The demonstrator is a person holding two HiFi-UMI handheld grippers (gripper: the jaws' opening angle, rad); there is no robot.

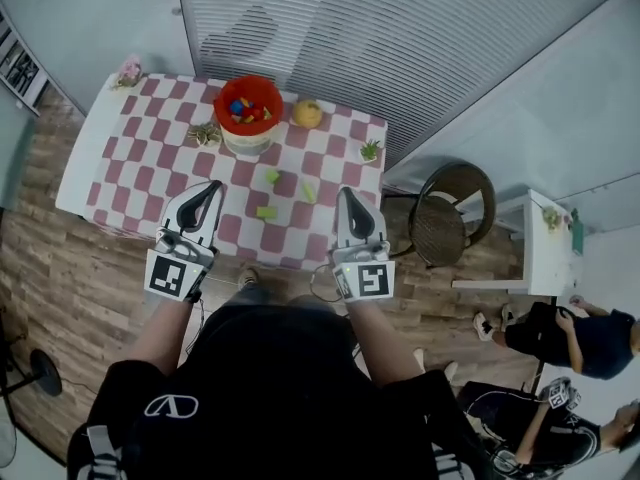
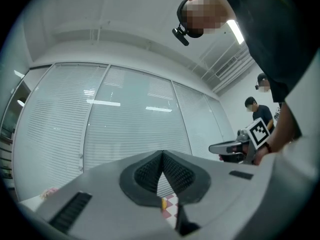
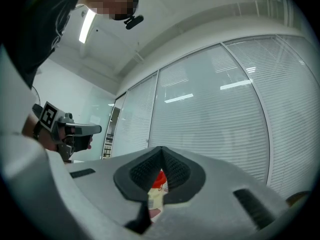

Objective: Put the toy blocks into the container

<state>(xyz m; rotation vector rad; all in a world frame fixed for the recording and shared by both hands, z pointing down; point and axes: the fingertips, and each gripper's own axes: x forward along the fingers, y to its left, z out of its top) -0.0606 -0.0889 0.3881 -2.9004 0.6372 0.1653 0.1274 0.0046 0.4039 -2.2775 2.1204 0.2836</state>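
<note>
A table (image 1: pixel 76 180) covered by a red-and-white checked cloth (image 1: pixel 150 158) is seen from above. A round red container (image 1: pixel 228 120) on a cream base is set at its far side and is already heaped with bright, hard-looking pieces. Three small pale-green toy blocks (image 1: pixel 271 176), squarish and smooth, are scattered on the cloth on the near side of the container, so the task is judged unfinished. A smooth orange ball (image 1: pixel 307 114), or possibly a fruit, is placed just right of the container. A small spiky plant (image 1: pixel 205 133) is placed just left of it.

The left gripper (image 1: pixel 208 192) and the right gripper (image 1: pixel 347 196) are held side by side on the near side of the container, short of the loose blocks and aimed toward them, probably in approach. Both are made of matte grey plastic with dark ribbed pads. Each pair of jaws is pressed together at the tips, and nothing is pinched between them.
</note>
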